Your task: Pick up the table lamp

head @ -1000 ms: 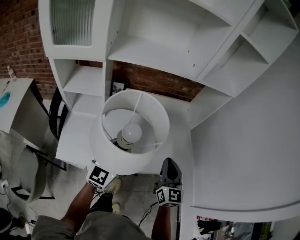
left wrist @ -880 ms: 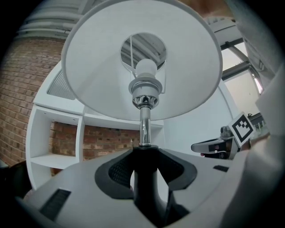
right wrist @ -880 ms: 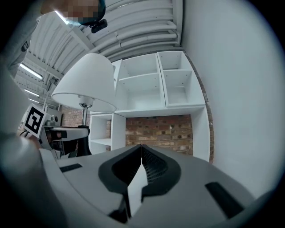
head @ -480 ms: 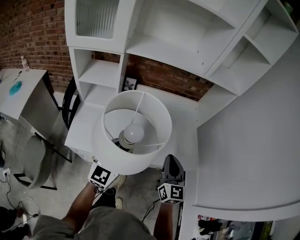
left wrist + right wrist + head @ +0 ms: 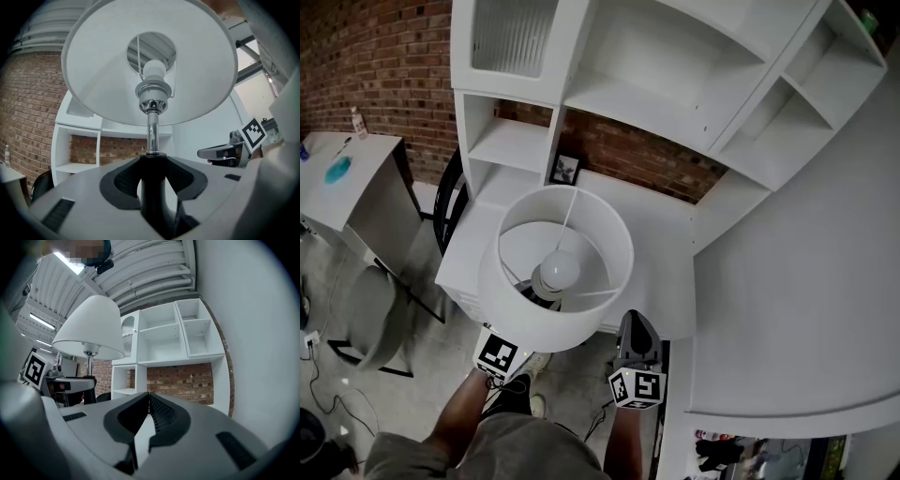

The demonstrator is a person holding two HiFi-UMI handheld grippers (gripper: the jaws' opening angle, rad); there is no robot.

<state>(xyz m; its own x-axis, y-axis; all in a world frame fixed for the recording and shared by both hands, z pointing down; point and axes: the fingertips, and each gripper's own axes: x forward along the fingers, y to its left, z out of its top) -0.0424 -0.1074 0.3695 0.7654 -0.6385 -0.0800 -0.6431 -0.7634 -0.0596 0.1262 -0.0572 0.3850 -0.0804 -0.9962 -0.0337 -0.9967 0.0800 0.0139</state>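
Observation:
The table lamp has a white drum shade [image 5: 516, 314] with a white bulb [image 5: 559, 272] inside. It hangs over the front edge of the white desk [image 5: 661, 239]. My left gripper [image 5: 152, 174] is shut on the lamp's black lower stem [image 5: 153, 197], below the chrome tube [image 5: 152, 133]. In the head view the shade hides its jaws and only its marker cube [image 5: 498, 354] shows. My right gripper [image 5: 636, 325] is beside the lamp on the right, apart from it. It [image 5: 147, 405] is shut with nothing in it. The right gripper view shows the lamp [image 5: 91, 329] upright at its left.
White shelving [image 5: 609, 94] stands against a brick wall [image 5: 375, 66] behind the desk. A small picture frame [image 5: 566, 170] sits at the desk's back. A black chair [image 5: 450, 202], a side table [image 5: 352, 187] and a grey chair [image 5: 370, 323] are on the left.
The lamp in my left gripper and my right gripper have both drifted left along the desk's front. The shelving now sits further right in view. Neither grip has changed.

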